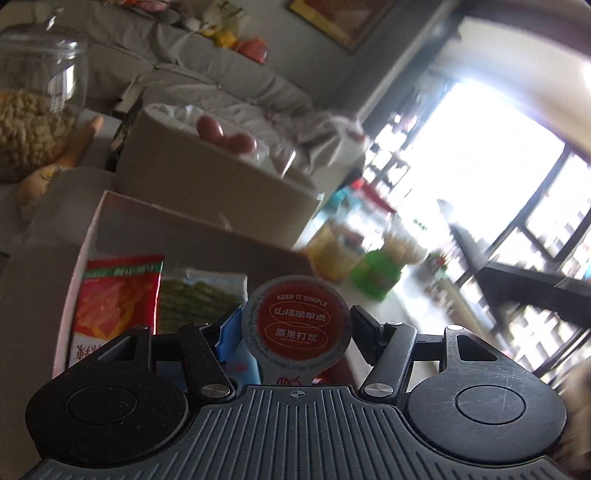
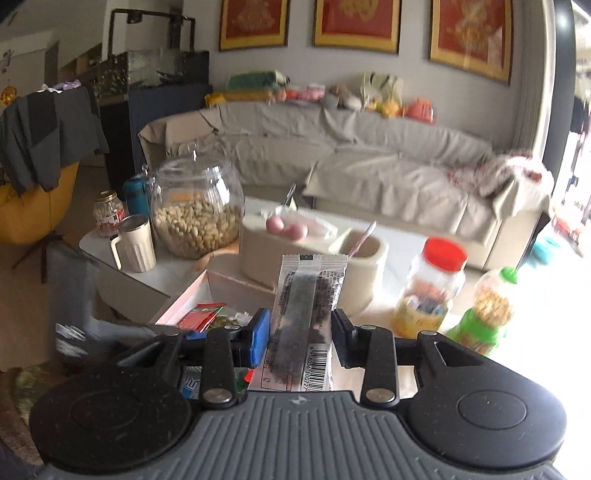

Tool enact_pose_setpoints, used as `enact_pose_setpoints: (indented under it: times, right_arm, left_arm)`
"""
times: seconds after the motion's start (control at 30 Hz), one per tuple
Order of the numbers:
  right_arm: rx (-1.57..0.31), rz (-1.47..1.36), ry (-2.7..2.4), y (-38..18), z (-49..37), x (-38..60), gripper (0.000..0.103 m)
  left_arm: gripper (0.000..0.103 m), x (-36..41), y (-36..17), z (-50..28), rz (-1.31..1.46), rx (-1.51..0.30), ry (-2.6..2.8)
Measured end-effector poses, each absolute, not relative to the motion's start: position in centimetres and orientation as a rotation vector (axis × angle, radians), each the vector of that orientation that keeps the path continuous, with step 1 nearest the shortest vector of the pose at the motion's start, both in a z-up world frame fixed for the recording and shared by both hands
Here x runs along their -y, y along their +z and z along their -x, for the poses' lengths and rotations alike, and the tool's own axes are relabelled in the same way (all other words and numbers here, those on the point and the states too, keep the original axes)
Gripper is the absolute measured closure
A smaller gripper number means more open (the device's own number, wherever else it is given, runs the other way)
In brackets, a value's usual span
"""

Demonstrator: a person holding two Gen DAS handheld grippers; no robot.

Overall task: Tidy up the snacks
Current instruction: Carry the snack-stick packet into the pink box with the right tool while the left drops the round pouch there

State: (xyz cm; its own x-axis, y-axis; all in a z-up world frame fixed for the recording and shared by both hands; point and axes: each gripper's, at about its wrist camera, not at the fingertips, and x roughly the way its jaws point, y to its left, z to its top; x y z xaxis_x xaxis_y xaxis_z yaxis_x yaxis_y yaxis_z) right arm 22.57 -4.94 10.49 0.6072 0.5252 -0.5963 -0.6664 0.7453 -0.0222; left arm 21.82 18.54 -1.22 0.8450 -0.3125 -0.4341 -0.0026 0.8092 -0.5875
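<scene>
My left gripper (image 1: 295, 325), fingers wide, clamps a round-lidded hawthorn cup (image 1: 297, 326); right gripper (image 2: 300, 334), narrow, pinches a clear snack packet (image 2: 306, 314), both carried w/ box (image 1: 92, 229) below for sorting.

— What sort of place is this?
— A home's living room: a long sofa under a beige cloth cover (image 2: 369, 162), gold-framed red pictures (image 2: 356, 22), soft toys in a row (image 2: 332, 92) behind it.
</scene>
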Motion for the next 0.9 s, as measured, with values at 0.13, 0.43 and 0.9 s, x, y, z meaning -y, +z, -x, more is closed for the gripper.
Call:
enact_pose_setpoints:
  times: [0.13,0.43,0.9]
  right_arm:
    - [-0.641,0.214,0.693,9.2,-24.5,3.3,0.067]
    - [-0.628,0.163,0.617,8.8,-27.6,2.4,0.067]
    - [-0.762,0.097,0.743,5.5,-29.4,-1.5,0.063]
  left_arm:
    - [0.036,-21.5,-0.6,-20.4,0.763,-0.469,-0.17]
    - [0.035,-20.7,-2.9,-22.8,0.877,-0.491,-0.247]
    - [0.063,-17.8,0.2,-15.3,0.376,-0.622,-0.192]
